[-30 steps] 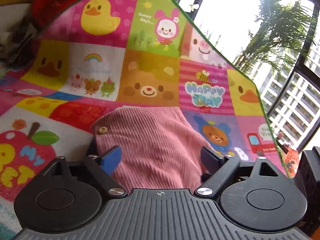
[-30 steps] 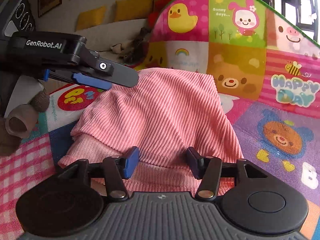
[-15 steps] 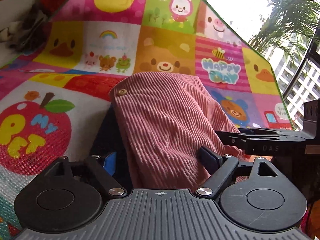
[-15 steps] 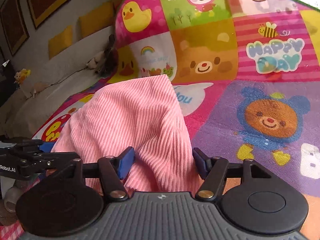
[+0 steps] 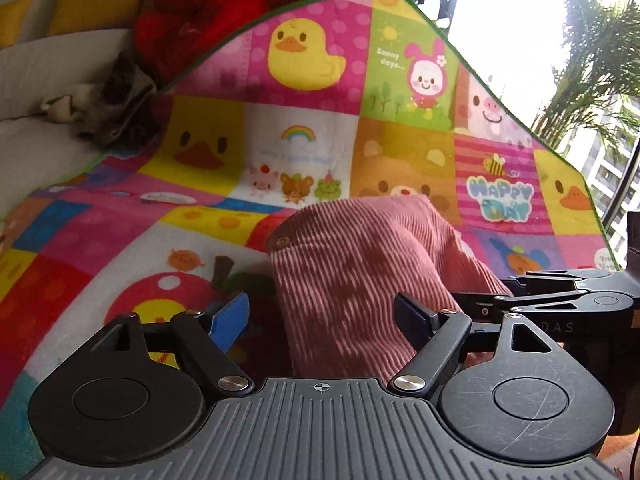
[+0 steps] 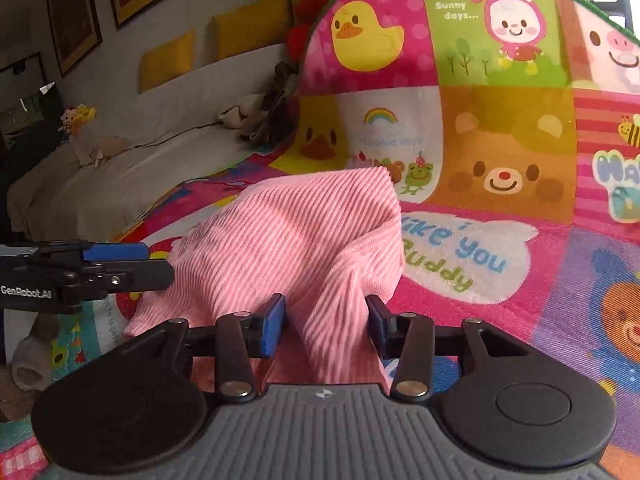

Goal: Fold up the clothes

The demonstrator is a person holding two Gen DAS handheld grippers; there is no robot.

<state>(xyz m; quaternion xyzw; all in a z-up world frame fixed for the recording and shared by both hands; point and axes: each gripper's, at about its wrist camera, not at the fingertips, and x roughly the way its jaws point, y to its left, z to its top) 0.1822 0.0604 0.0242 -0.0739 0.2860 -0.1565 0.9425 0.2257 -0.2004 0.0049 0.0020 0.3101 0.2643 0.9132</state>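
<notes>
A pink ribbed garment [image 5: 360, 272] with a small brown button [image 5: 281, 243] lies bunched on a colourful cartoon play mat [image 5: 280, 140]. My left gripper [image 5: 320, 320] is open, its jaws wide apart around the garment's near edge. My right gripper [image 6: 326, 322] is open too, with the pink garment [image 6: 304, 236] humped up between its blue-padded fingers [image 6: 272, 324]. Each gripper shows in the other's view: the right one at the right edge [image 5: 560, 304], the left one at the left edge [image 6: 80, 268].
A white sofa [image 6: 120, 176] with yellow cushions [image 6: 248, 28] and soft toys stands beyond the mat's far left edge. A red cushion [image 5: 200, 20] lies on it. A bright window with a palm [image 5: 580, 60] is at the right.
Both grippers have pulled back and lowered. The garment has dropped from a stretched hang into a loose hump on the mat, and the left jaws stand wider apart.
</notes>
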